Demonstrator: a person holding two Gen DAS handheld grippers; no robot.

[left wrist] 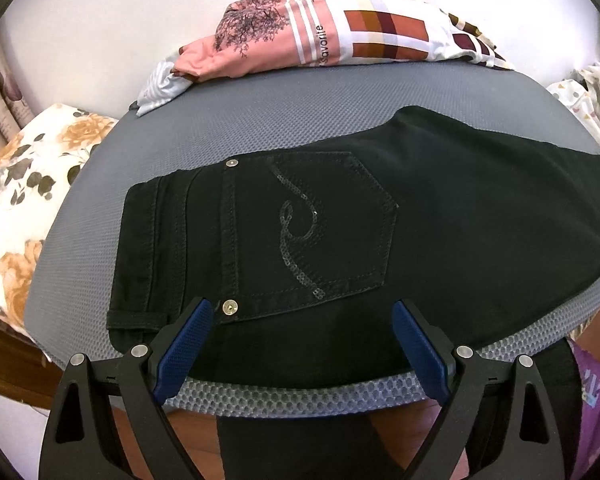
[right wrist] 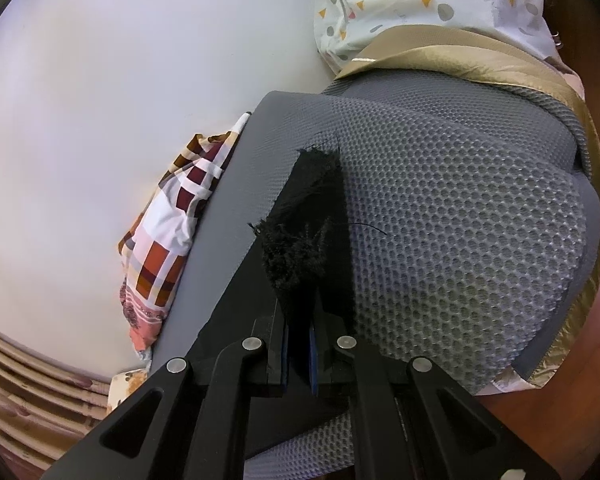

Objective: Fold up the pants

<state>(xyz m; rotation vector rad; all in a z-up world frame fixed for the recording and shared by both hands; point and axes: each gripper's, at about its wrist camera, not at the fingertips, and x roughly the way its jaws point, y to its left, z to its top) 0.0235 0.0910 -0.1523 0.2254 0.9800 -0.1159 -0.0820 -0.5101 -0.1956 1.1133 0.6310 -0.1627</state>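
Black pants (left wrist: pixel 439 216) lie flat on a grey mesh cushion (left wrist: pixel 236 136), waistband to the left, back pocket with a sequin swirl facing up. My left gripper (left wrist: pixel 301 320) is open, its blue pads (left wrist: pixel 188 344) spread over the pants' near edge by the pocket rivet, holding nothing. In the right wrist view, my right gripper (right wrist: pixel 298 344) is shut on the frayed hem of the pants (right wrist: pixel 300 248), which sticks up between the fingers above the cushion (right wrist: pixel 459 240).
A folded pink and checked cloth (left wrist: pixel 323 32) lies at the cushion's far edge, also in the right wrist view (right wrist: pixel 168 240). A floral pillow (left wrist: pixel 28 184) is left. Dotted white fabric (right wrist: pixel 419 4) and gold fabric (right wrist: pixel 499 56) lie far right.
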